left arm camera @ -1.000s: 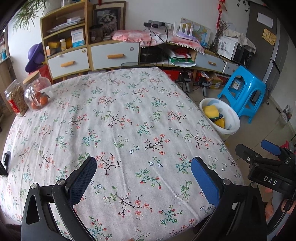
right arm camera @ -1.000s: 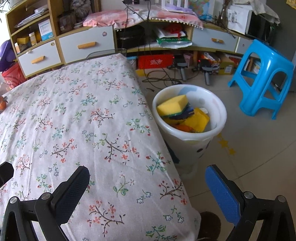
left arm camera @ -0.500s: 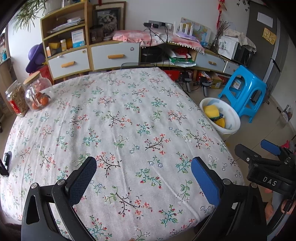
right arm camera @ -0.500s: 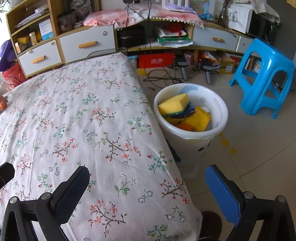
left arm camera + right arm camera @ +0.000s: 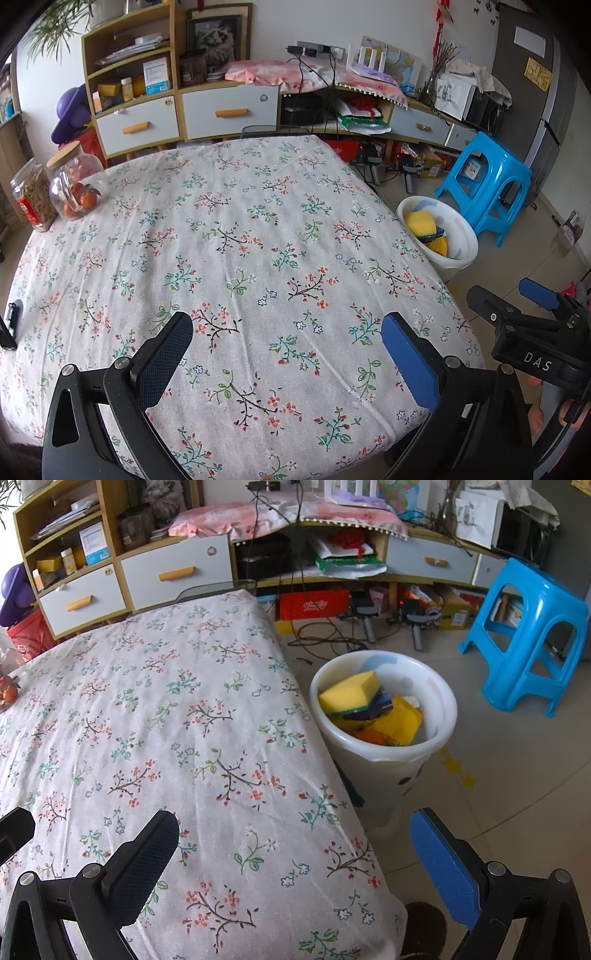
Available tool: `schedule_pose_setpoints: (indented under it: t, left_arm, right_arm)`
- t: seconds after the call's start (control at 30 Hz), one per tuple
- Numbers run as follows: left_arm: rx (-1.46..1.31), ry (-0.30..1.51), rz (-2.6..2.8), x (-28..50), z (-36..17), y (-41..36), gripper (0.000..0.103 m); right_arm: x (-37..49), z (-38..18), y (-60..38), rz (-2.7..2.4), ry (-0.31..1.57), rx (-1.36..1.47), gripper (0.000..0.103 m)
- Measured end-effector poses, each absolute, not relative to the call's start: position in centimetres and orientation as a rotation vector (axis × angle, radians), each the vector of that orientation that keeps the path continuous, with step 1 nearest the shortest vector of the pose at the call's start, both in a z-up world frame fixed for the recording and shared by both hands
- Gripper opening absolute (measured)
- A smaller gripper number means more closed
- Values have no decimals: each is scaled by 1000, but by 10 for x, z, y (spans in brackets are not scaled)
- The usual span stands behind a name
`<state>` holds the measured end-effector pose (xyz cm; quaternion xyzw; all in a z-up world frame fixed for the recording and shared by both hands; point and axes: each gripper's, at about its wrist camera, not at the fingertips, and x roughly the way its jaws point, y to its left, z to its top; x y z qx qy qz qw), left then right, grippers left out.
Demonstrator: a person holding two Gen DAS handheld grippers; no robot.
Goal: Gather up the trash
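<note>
Both grippers were empty here. The left gripper (image 5: 286, 339) hung over the near part of the table (image 5: 236, 236), its two fingers spread wide apart with nothing but the floral cloth between them. The right gripper (image 5: 295, 845) was the same deal, fingers wide apart, sitting over the near right corner of the table, so one finger was above the cloth and the other above the floor. In the left view you could also see the right gripper off to the near right, past the table edge, with a bit of a hand (image 5: 535, 417) under it.

The trash was all in the white bin (image 5: 436, 716) standing on the floor just beside the table's right edge: a yellow sponge (image 5: 349, 692) on top, leaning toward the table side, a dark blue piece under it, more yellow stuff (image 5: 400, 722) to its right and something orange at the near side, can't tell what exactly.

Two jars (image 5: 59, 188) sat at the far left corner of the table, one with oranges in it. A blue stool (image 5: 532, 635) stood right of the bin, well apart from the table. Cabinets (image 5: 184, 107) lined the far wall.
</note>
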<state>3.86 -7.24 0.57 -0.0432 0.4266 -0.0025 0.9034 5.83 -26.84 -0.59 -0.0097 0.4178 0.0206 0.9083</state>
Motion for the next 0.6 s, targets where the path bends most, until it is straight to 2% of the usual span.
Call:
schedule_pose_setpoints:
  t: [0.47,0.6]
  left_arm:
    - [-107,885,-3,37,7,-72,103]
    - [-153,935,-34,44,9,-63,103]
  right_arm:
    - [59,-2,-265,45,853,-20,102]
    - [61,-2,-263,46,851,-19,102]
